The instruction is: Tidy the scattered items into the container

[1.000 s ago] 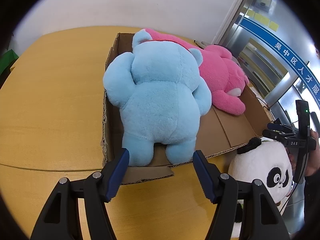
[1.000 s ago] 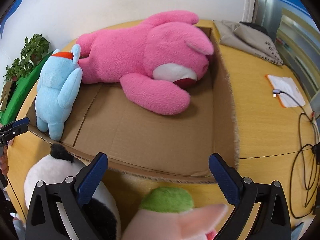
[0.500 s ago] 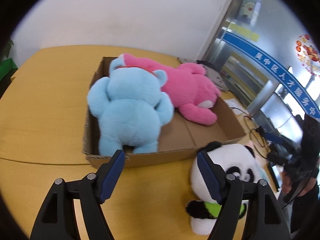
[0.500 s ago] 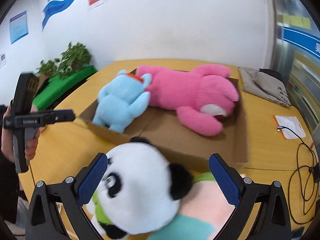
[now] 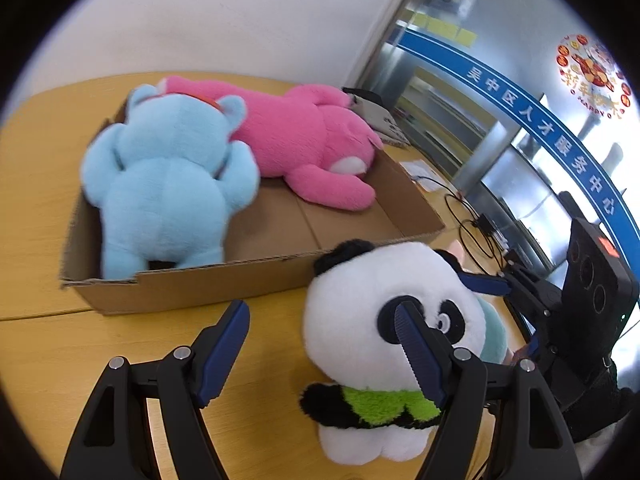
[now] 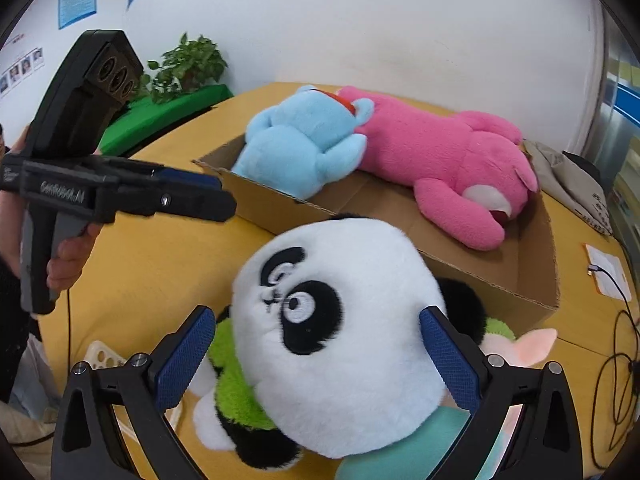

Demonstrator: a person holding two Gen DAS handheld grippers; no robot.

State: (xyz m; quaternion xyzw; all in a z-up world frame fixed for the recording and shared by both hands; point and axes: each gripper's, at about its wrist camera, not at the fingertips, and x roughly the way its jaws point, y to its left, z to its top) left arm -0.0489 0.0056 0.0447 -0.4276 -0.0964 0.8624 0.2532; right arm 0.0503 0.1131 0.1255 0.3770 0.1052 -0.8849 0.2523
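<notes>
A cardboard box (image 5: 224, 284) (image 6: 516, 280) on the wooden table holds a blue plush (image 5: 168, 184) (image 6: 300, 148) and a pink plush (image 5: 304, 140) (image 6: 448, 168). A panda plush (image 5: 384, 320) (image 6: 340, 328) with a green scarf stands on the table in front of the box. My right gripper (image 6: 316, 356) is open with the panda's head between its fingers; whether they touch it is unclear. My left gripper (image 5: 320, 344) is open and empty, just left of the panda. A pink and teal plush (image 6: 516, 348) lies behind the panda, mostly hidden.
The other hand-held gripper shows at the left of the right wrist view (image 6: 80, 184) and at the right of the left wrist view (image 5: 576, 304). Black cables (image 6: 616, 364) and a paper pad (image 6: 608, 276) lie right of the box. A grey cloth (image 6: 568, 180) lies behind it.
Both grippers pulled back from the box and turned toward the panda. The right gripper now has the panda's head between its open fingers. The left gripper is closer to the panda's side.
</notes>
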